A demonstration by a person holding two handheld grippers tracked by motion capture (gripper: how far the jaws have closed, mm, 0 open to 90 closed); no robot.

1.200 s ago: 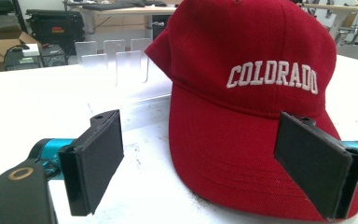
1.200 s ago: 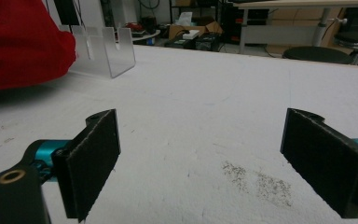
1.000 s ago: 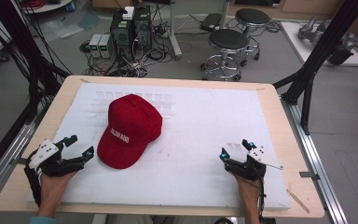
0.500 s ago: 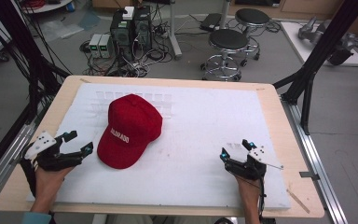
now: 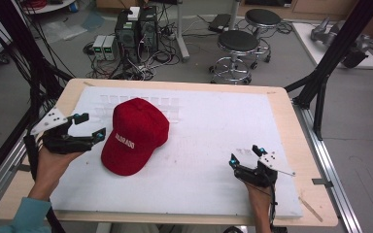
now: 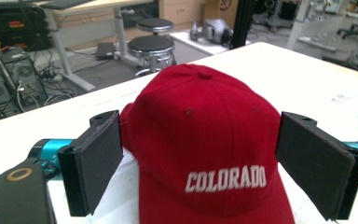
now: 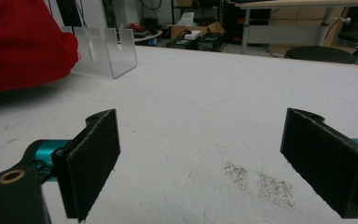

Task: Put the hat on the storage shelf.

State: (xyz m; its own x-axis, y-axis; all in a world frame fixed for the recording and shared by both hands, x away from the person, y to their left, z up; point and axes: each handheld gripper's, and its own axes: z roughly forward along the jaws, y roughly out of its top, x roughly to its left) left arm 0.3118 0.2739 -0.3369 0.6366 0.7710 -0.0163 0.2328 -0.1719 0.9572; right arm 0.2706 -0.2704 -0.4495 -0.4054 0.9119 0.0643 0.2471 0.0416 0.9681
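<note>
A red baseball cap [image 5: 135,133] with white "COLORADO" lettering lies on the white foam mat [image 5: 213,126], left of centre, its brim toward the near edge. My left gripper [image 5: 91,126] is open and held just left of the cap, lifted a little off the mat. In the left gripper view the cap [image 6: 209,154] sits straight ahead beyond the open gripper [image 6: 201,123], with nothing held. My right gripper [image 5: 244,155] is open and empty, low over the near right of the mat. In the right gripper view the gripper [image 7: 203,121] faces bare mat, with the cap [image 7: 23,42] at far left.
A clear acrylic rack [image 5: 172,108] stands on the mat just behind the cap, also seen as the rack [image 7: 105,53]. The mat lies on a wooden table [image 5: 301,145]. Black frame legs [image 5: 320,82], stools [image 5: 238,43] and computers [image 5: 136,29] stand beyond.
My left gripper has risen and moved forward along the cap's left side. The right gripper and the cap have stayed put.
</note>
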